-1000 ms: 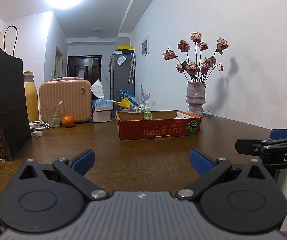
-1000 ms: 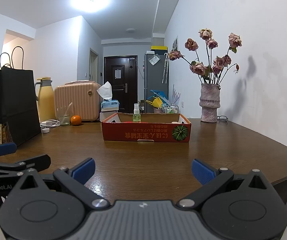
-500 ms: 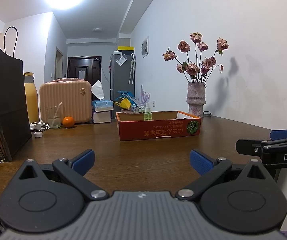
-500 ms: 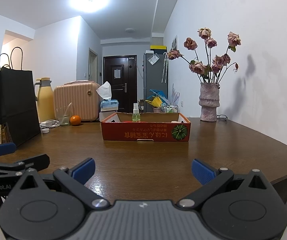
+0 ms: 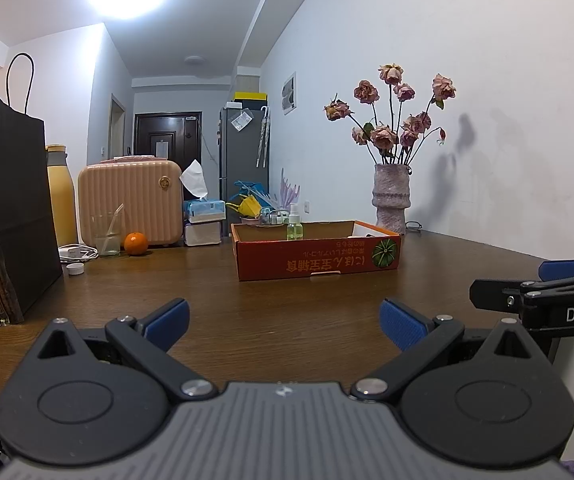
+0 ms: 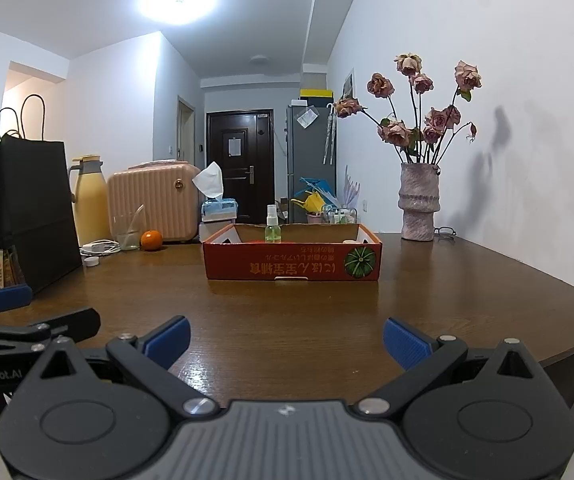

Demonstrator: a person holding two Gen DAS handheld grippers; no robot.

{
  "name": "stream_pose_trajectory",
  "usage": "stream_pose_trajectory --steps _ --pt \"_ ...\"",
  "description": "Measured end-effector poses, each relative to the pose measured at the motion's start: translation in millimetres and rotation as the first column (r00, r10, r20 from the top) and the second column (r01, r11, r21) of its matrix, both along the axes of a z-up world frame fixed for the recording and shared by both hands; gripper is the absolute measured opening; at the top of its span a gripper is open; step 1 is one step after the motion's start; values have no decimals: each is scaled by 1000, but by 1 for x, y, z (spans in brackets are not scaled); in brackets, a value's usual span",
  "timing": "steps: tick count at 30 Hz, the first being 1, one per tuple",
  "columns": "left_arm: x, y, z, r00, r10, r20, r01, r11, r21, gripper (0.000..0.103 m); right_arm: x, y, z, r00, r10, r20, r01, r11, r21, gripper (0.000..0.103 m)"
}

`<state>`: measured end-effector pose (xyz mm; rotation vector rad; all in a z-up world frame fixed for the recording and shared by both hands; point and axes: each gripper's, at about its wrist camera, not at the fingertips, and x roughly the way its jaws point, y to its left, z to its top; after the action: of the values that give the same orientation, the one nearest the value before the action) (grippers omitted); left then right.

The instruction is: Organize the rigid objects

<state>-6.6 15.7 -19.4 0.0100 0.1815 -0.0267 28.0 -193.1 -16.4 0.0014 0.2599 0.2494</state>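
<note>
Nothing has shifted since a second ago: my left gripper (image 5: 283, 322) and right gripper (image 6: 285, 338) hover spread wide and empty over the table's (image 6: 295, 308) near edge. Mid-table, the orange box (image 6: 291, 258) holds an upright spray bottle (image 6: 273, 226).

table (image 6: 287, 320): glossy wood | box (image 6: 291, 266): matt cardboard | vase (image 6: 419, 204): rough ceramic
</note>
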Motion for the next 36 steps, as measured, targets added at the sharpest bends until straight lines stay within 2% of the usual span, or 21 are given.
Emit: stream_pose_trajectory --steps 36 --pt "1 0 -1 1000 -3 -4 3 1000 1 103 -2 1 0 1000 -4 -2 4 1000 6 103"
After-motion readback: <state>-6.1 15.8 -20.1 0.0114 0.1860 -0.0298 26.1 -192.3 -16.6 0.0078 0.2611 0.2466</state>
